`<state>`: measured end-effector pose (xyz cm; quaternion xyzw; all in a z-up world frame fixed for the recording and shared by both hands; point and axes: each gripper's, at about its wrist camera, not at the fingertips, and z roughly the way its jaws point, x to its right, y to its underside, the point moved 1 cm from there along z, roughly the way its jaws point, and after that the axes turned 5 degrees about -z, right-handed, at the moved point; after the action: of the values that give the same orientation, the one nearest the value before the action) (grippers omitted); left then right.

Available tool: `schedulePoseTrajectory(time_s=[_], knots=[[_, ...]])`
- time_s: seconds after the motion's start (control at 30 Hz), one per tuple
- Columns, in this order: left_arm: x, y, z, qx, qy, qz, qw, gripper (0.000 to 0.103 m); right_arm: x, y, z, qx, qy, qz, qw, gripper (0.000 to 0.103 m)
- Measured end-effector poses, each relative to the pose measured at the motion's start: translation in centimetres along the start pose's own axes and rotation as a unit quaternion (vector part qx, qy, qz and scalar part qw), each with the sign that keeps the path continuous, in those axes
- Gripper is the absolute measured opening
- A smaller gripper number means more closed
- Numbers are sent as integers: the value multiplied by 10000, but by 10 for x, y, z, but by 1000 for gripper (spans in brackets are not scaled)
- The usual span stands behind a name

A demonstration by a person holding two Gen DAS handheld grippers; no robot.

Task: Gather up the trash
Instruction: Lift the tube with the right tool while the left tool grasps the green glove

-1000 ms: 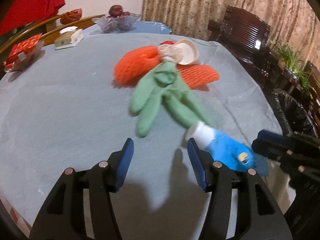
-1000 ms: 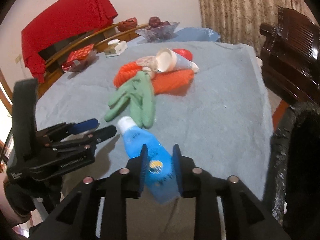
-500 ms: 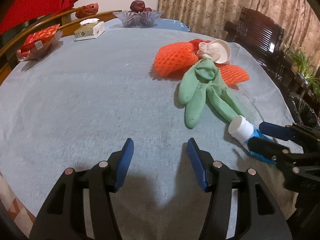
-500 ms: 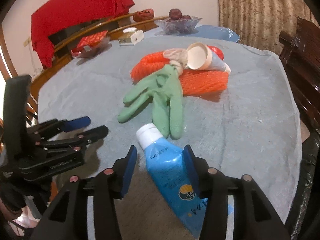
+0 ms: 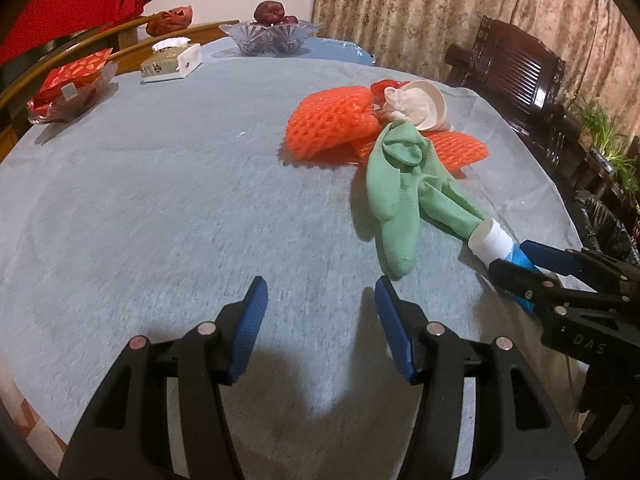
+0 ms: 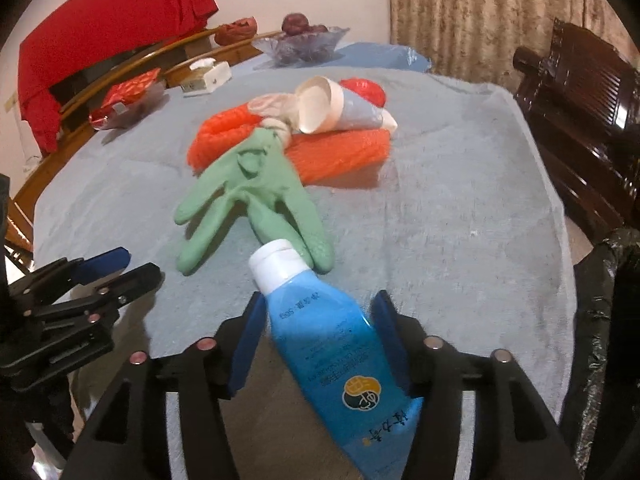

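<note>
A blue tube (image 6: 328, 344) with a white cap (image 5: 494, 240) lies on the grey-blue tablecloth (image 5: 180, 208) at the near right edge. My right gripper (image 6: 320, 304) straddles it; the jaws are opening and the right pad stands clear of the tube. A green rubber glove (image 6: 256, 200) lies just beyond the cap. Behind it are orange foam nets (image 6: 340, 152) and a tipped paper cup (image 6: 336, 108). My left gripper (image 5: 320, 286) hangs open over bare cloth, left of the glove (image 5: 400, 196), with nothing between its fingers.
A black trash bag (image 6: 608, 320) stands off the table's right edge. At the far side sit a glass fruit bowl (image 5: 272, 36), a tissue box (image 5: 170, 60) and a dish with a red packet (image 5: 68, 84). A dark wooden chair (image 5: 516, 68) stands at the right.
My right gripper's jaws have spread apart from the blue tube, which now rests on the cloth between them. The left gripper has drifted left, away from the glove.
</note>
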<state>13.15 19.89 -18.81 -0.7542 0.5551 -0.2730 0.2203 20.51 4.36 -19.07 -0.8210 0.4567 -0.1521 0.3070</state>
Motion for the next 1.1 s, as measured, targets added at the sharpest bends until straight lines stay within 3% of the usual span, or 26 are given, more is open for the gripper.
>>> schedulePoseTrajectory(time_s=[0.13, 0.27, 0.63, 0.9, 1.1], knots=[[4, 1, 1, -8, 3, 16, 10000, 55, -7, -2, 4, -16, 118, -267, 9996, 57], [7, 0, 1, -19, 40, 15, 10000, 55, -2, 0, -1, 31, 11, -170, 9998, 46], [21, -4, 1, 22, 180, 74, 9998, 55, 26, -2, -35, 349, 175, 434, 9983, 45], [46, -33, 18, 141, 320, 214, 9992, 56, 56, -13, -31, 355, 285, 833, 9955, 45], [58, -55, 42, 80, 327, 194, 9992, 62, 65, -17, -31, 371, 263, 953, 9944, 45]])
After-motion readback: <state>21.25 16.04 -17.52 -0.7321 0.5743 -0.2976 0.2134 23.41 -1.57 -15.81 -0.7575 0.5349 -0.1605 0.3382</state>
